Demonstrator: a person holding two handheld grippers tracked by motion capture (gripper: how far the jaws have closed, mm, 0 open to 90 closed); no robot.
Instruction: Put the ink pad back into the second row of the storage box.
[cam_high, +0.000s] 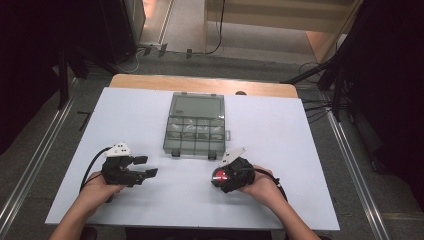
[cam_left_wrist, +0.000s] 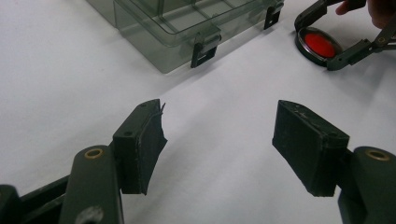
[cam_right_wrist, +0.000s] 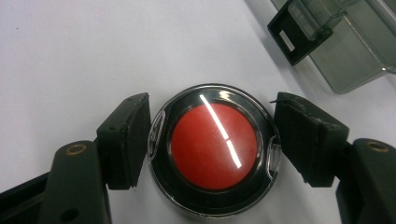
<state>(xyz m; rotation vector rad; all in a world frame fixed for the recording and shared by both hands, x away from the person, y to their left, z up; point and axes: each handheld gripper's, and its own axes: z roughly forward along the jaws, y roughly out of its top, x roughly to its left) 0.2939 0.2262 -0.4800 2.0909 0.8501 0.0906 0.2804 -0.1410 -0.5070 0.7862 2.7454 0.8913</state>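
A round black case with a red centre (cam_right_wrist: 214, 148) lies flat on the white table top (cam_high: 280, 150), near the front right. My right gripper (cam_right_wrist: 212, 137) reaches around it, a pad touching its rim on either side. The high view shows the same case (cam_high: 220, 174) at the tip of the right gripper (cam_high: 223, 178), with a hand behind it. My left gripper (cam_high: 145, 167) rests at the front left, held level, its jaws wide apart with nothing between them (cam_left_wrist: 219, 144). From there I see the red-centred case (cam_left_wrist: 322, 44) farther off between the other gripper's jaws.
A translucent grey compartment box (cam_high: 195, 125) with two black latches sits shut at the table's middle, just beyond both grippers; its front wall (cam_left_wrist: 154, 42) and one latch (cam_right_wrist: 292, 35) are close by. Bare white surface spreads to the left and right.
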